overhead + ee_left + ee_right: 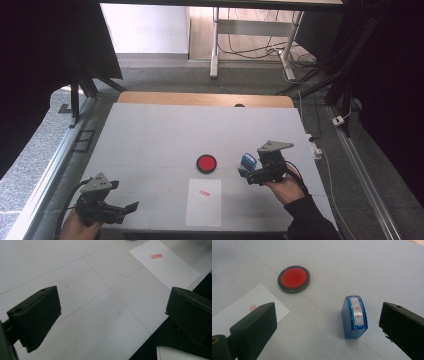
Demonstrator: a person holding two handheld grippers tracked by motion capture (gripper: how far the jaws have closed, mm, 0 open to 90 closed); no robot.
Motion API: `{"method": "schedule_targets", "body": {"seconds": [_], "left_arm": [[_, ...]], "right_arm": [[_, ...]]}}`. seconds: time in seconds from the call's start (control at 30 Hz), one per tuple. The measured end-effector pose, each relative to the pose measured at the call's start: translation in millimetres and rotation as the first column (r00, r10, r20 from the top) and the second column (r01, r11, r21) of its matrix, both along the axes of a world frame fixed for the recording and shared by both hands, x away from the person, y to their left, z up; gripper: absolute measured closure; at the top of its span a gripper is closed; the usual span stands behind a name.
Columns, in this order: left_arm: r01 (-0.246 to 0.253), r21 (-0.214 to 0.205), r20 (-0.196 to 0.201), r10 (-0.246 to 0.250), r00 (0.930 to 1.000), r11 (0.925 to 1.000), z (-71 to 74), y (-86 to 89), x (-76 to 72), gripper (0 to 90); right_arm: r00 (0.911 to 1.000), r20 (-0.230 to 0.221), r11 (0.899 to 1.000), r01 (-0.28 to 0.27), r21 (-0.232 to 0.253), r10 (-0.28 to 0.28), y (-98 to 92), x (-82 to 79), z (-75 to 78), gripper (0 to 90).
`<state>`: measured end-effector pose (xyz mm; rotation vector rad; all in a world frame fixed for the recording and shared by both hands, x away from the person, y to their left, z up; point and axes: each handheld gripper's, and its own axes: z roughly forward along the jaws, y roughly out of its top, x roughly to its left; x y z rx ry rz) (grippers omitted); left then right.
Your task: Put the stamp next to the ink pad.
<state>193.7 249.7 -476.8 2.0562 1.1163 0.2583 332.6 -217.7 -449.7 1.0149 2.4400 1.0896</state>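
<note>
**Apparently a stamping job, with both tongs empty**

From above, the right tongs (246,174) hover just beside the blue stamp (248,160), which stands on the desk (150,135) right at their tips. A red ink pad (206,163) lies a little beyond them, and a white sheet (204,202) bearing a red stamp mark (204,192) lies between the two hands. The left tongs (131,207) rest low at the near edge, well apart from everything, probably just parked.

Along the left tongs (112,315), the jaws stand wide apart over bare desk, with the sheet (172,270) ahead.

Along the right tongs (327,325), the jaws are spread too, with nothing pinched. The stamp (354,317) stands between them, nearer one jaw, its label facing up; I'd guess it is either about to be gripped or was just set down. The pad (294,279) sits farther ahead.
</note>
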Motion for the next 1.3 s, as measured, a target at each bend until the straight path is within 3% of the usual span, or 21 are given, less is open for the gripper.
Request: {"method": "schedule_targets", "body": {"seconds": [0.9,1.3], "left_arm": [[0.001,-0.005,0.003,-0.001,1.0,1.0,0.2,0.2,-0.4,0.0],[0.001,-0.006,0.002,-0.001,1.0,1.0,0.2,0.4,-0.3,0.0]], "right_arm": [[0.9981,0.058,0.999,0.018,0.028,-0.02,-28.6,-47.4,9.3,0.7],[0.9964,0.041,0.997,0.072,0.041,-0.074,-50.6,-61.1,5.2,0.0]]}}
